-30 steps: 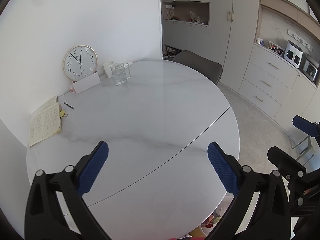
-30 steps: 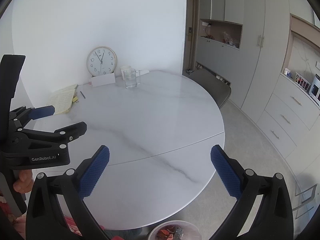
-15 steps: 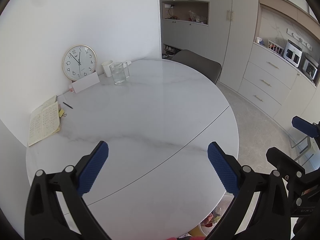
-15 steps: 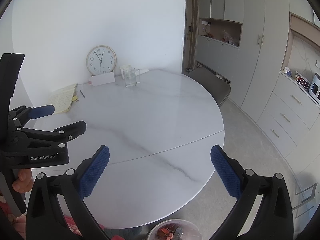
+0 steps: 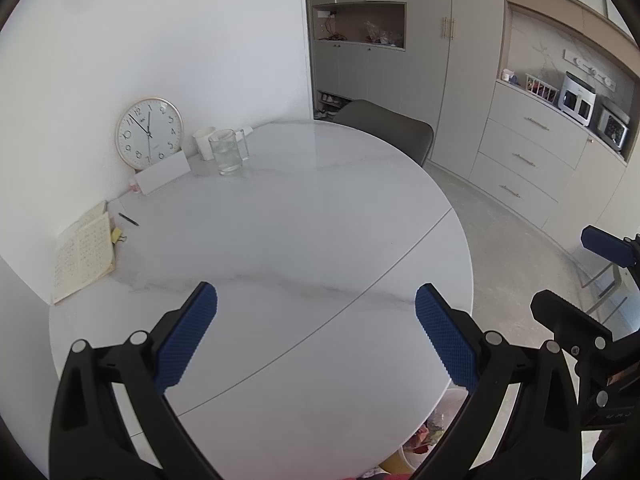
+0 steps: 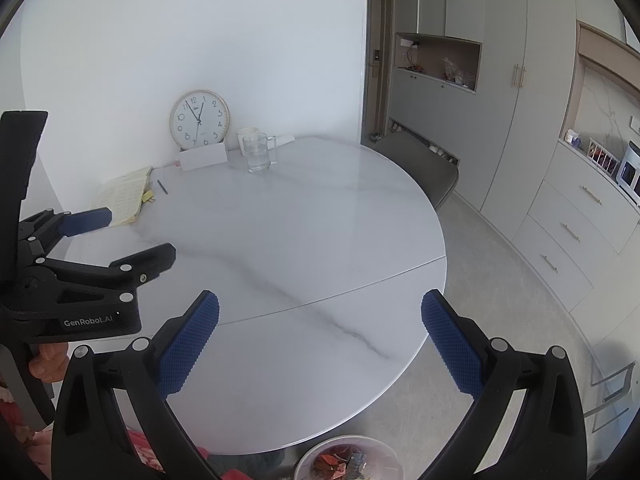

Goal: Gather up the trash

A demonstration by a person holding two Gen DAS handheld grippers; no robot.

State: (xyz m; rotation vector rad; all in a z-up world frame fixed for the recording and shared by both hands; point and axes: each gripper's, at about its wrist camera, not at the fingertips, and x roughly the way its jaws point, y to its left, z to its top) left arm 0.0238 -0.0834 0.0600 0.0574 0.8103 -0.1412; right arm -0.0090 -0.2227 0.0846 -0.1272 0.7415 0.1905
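The trash bin (image 6: 349, 458) sits on the floor just under the near edge of the round marble table (image 6: 304, 240), its white rim showing red and dark crumpled scraps inside; from the left wrist view the same bin (image 5: 430, 436) peeks out beneath the table's rim. No loose trash is visible on the tabletop, so the collecting looks essentially done, with the bin placed close to the table edge, probably so scraps could be dropped straight in.

Above the near part of the table, the right gripper (image 6: 320, 340) hangs with its blue pads spread wide and nothing between them. The left gripper (image 5: 316, 340) is likewise released and empty, over the near part of the table; the two are held side by side.

At the far side of the table, against the wall, stand a clock (image 6: 199, 119), a white card (image 6: 203, 157), a glass mug (image 6: 258, 153) and a white cup (image 6: 247, 135). Left of these lie an open notebook (image 6: 122, 197) and a pen (image 6: 162, 187), kept items rather than rubbish, I judge.
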